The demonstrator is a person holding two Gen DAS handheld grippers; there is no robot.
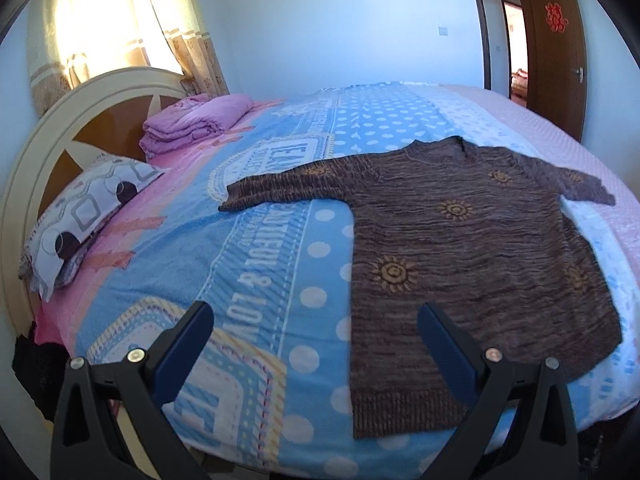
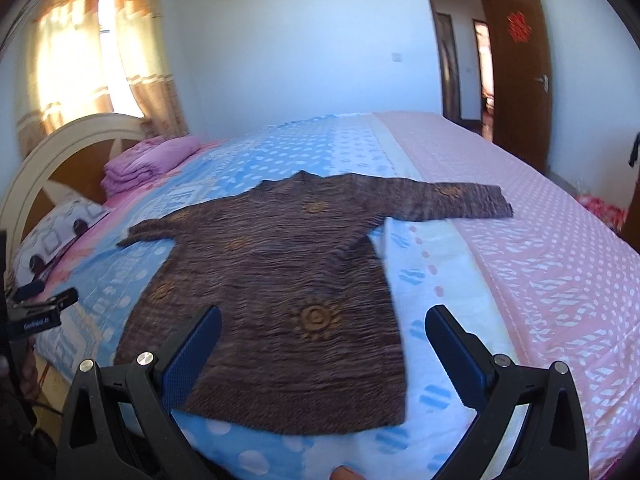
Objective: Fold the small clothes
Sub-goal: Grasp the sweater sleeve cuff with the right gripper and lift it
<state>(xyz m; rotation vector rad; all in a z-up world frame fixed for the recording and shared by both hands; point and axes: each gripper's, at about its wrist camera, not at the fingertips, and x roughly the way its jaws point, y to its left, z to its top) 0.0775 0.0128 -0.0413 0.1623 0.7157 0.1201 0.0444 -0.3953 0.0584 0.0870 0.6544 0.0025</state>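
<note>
Sweater (image 1: 472, 248) lies flat and face up on the bed (image 1: 280, 264), sleeves spread to both sides, hem toward the near edge, collar toward the far side; nothing is folded yet, so the step in hand looks like the first fold. Left gripper (image 1: 316, 344) hovers above the bed near the hem's left corner, fingers spread wide and empty; right gripper (image 2: 324, 344) hovers over the hem's right part, likewise spread and holding nothing. To do this well, I judge each gripper should pinch one sleeve cuff or one side edge, taking only the knit and not the sheet beneath; then carry it across the sweater's middle, keeping the edge straight and low so the soft knit does not bunch; both sides should end parallel. No containers show; past the sweater's left sleeve, toward the headboard (image 1: 48, 152), sit a pillow (image 1: 84, 216) and a folded pink blanket (image 1: 196, 122).
</note>
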